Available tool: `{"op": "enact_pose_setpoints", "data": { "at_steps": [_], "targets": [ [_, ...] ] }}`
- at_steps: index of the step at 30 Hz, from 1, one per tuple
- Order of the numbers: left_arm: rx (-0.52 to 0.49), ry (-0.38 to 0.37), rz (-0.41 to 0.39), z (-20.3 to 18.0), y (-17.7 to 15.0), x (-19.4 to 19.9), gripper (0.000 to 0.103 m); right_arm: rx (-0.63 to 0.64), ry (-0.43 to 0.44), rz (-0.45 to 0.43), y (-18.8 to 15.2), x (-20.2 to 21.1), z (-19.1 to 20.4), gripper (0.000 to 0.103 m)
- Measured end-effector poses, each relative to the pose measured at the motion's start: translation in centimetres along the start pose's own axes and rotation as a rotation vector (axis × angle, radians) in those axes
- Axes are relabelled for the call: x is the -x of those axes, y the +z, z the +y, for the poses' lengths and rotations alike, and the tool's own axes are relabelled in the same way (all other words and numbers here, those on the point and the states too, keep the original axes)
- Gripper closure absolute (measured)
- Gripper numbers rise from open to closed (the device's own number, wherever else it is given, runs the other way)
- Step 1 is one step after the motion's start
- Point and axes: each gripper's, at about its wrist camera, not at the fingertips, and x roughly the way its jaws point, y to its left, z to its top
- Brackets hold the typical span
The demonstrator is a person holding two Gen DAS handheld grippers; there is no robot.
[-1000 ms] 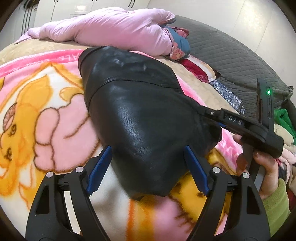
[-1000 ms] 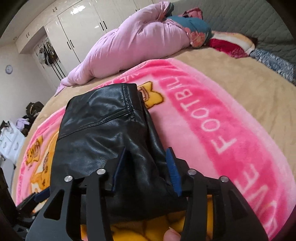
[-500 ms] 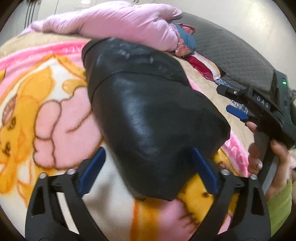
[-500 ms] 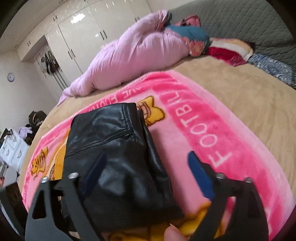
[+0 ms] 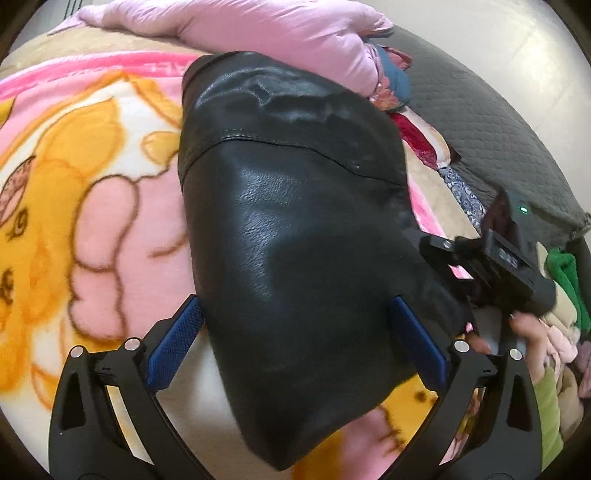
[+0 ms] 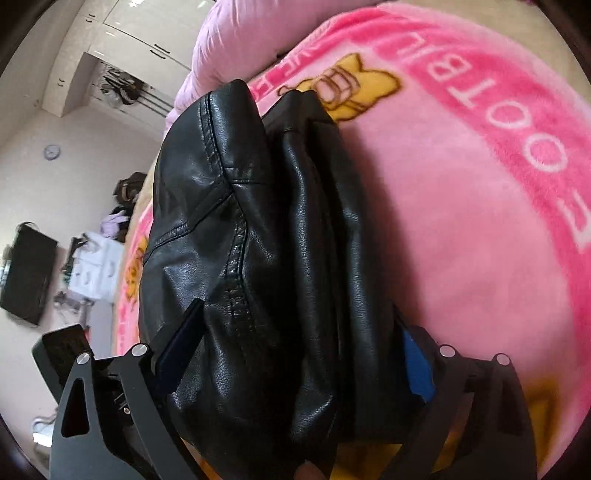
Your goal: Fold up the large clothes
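- Swung in against the right edge of the folded black leather jacket (image 5: 295, 258), from well off to the side half a second ago: right gripper (image 5: 491, 266), now tilted hard in its own view.
- Spread wide on both sides of the thick layered fold (image 6: 288, 295): right fingers (image 6: 181, 347), blue pads flanking the leather, not clenched; contact with the pads cannot be told.
- Left gripper (image 5: 295, 350) likewise released, fingers (image 5: 173, 347) wide apart either side of the jacket's near end, much as in the earlier pictures.
- Jacket lying as a compact bundle on the pink and yellow cartoon fleece blanket (image 5: 92, 221) over the bed, pink quilted duvet (image 5: 258, 33) heaped beyond.
- Judged meaning: release after the last fold, then a fresh approach, probably to squeeze or carry the bundle.
- Closer and larger in both views than one second ago.
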Motion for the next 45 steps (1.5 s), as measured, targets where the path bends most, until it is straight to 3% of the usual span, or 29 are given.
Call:
{"op": "enact_pose_setpoints", "data": {
  "at_steps": [5, 7, 11, 14, 18, 24, 35, 45],
  "targets": [
    [0.023, 0.034, -0.034, 1.8, 0.7, 2.1, 0.008, -0.050, 0.030, 0.002, -1.8, -1.1, 2.3, 0.010],
    [0.018, 0.072, -0.045, 2.3, 1.1, 2.9, 0.008, -0.027, 0.060, 0.017, -2.6, -2.0, 4.2, 0.010],
    [0.059, 0.130, -0.071, 3.6, 1.3, 4.2, 0.009, 0.032, 0.036, 0.015, -3.4, -3.5, 7.5, 0.011],
    [0.026, 0.120, -0.059, 3.2, 0.7, 3.9, 0.009, 0.036, -0.029, -0.021, -2.4, -3.2, 7.0, 0.011],
    [-0.076, 0.159, -0.063, 0.8, 0.2, 3.3, 0.009, 0.077, -0.080, -0.060, -2.0, -2.3, 6.2, 0.012],
    [-0.056, 0.148, -0.066, 1.4, 0.1, 3.7, 0.009, 0.068, -0.084, -0.086, -2.6, -1.4, 5.6, 0.012],
    [-0.030, 0.134, -0.079, 1.5, -0.5, 6.1, 0.009, 0.103, -0.167, -0.297, -6.5, 4.9, 7.0, 0.006],
    [-0.117, 0.134, -0.198, -2.1, -2.7, 12.6, 0.009, 0.177, -0.227, -0.477, -12.6, 10.2, 9.3, 0.004]
  ]
}}
